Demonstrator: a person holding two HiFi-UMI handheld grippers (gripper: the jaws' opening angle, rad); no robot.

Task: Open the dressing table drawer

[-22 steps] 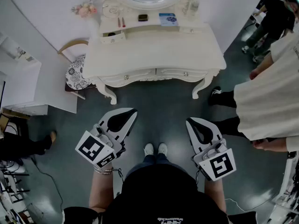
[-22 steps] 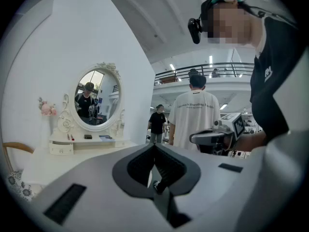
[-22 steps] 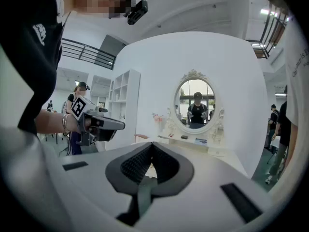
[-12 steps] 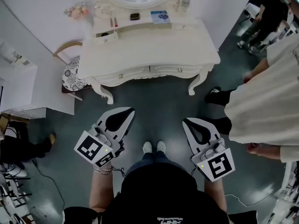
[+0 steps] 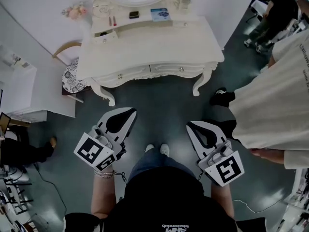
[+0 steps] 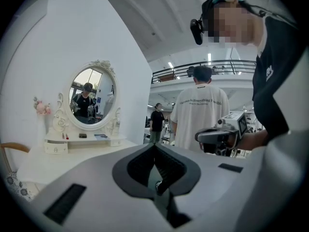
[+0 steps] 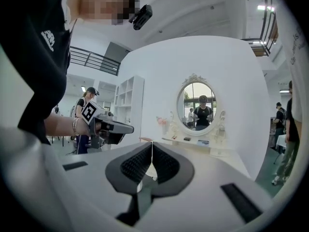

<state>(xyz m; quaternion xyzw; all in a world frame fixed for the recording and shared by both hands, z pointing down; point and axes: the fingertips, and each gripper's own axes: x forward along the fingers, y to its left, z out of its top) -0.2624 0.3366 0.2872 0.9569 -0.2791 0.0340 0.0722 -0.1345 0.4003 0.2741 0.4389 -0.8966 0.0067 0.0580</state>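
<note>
Head view: table (image 5: 159, 40) stands ahead, well apart from both grippers, drawers under its front edge. Left gripper (image 5: 129, 112) & right gripper (image 5: 191, 126) both closed, empty. Drawer (image 5: 133, 74) prob light, may stick; pinch its small knob (image 5: 120, 76), prob slippery. Chair (image 5: 72, 76) at left, person (image 5: 270, 105) at right; middle approach open.

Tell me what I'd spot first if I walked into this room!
The fancy white dressing table stands against the wall ahead, with its oval mirror at the back and its front drawers closed. Nearer the person, the left gripper and the right gripper point toward it, both shut and empty.
</note>
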